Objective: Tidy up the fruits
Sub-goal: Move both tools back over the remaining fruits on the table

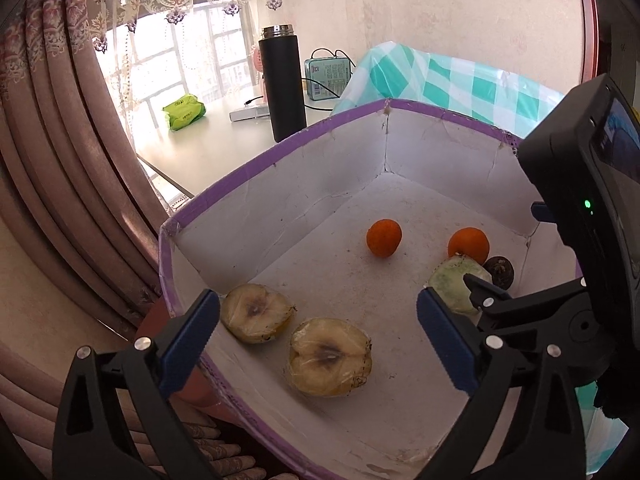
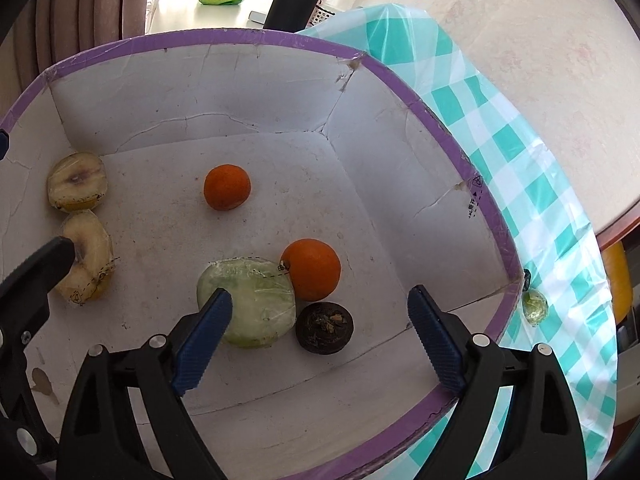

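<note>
Fruit sits mostly inside the purple-rimmed box [image 2: 400, 76] already. Largest to smallest: two wrapped apple halves [image 1: 330, 356] at nine o'clock in the right view, a wrapped green half [image 2: 256, 300] near centre, two oranges [image 2: 314, 268], a dark fruit [image 2: 325, 327]. A small green fruit [image 2: 534, 306] remains outside at three o'clock on the checked tabletop [image 2: 520, 152]. Left hand-held gripper [image 1: 318, 346] and right hand-held gripper [image 2: 320, 338] both hang wide open, holding nothing.

Both the left gripper [image 1: 318, 340] and the right gripper [image 2: 320, 336] have black plastic triangular-cutout arms with round silver rivets and ribbed blue pads on the fingers [image 1: 192, 344], and the right one's bulky black body [image 1: 592, 200] carries a small lit green lamp and a dark screen.
</note>
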`<state>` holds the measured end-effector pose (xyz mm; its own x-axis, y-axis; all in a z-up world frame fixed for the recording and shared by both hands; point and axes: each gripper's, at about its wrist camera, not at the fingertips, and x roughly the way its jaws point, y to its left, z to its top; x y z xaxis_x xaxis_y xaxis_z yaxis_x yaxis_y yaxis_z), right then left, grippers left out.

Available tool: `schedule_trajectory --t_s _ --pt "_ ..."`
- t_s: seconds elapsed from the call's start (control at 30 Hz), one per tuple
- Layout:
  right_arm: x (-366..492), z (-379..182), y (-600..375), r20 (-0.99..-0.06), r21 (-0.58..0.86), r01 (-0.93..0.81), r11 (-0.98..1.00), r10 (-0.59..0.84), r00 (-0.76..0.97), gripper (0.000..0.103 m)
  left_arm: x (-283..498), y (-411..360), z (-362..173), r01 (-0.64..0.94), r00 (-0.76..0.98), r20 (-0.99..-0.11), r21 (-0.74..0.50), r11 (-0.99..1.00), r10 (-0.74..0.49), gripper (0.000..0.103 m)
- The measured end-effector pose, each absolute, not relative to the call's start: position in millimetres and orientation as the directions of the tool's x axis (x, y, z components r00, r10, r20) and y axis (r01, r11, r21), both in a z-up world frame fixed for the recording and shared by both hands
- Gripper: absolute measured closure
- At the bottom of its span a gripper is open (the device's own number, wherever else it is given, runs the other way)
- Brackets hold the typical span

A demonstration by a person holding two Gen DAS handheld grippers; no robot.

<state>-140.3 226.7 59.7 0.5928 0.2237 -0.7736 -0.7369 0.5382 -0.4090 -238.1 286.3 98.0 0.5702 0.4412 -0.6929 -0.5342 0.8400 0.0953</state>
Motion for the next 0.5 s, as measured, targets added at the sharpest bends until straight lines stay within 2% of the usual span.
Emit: schedule_trajectory --t_s 0.3,0.4,0.5 --pt "-145.0 63.4 219.3 -0.74 -0.381 -0.733 0.563 0.29 0.607 0.017 -242.7 286.4 105.1 -0.559 0.578 -0.664 0.101 0.823 0.474 0.004" --pt "-149.4 68.0 212.3 -0.706 -0.34 -0.744 0.575 0.367 0.606 0.017 -249.3 282.1 116.8 -0.577 0.605 -0.614 0.099 0.811 0.506 0.004" --pt "-156.9 75.1 202.3 -0.649 -0.302 -0.758 0.579 0.458 0.608 0.017 -258.5 272.5 132.9 -0.607 0.639 -0.523 0.108 0.787 0.564 0.004"
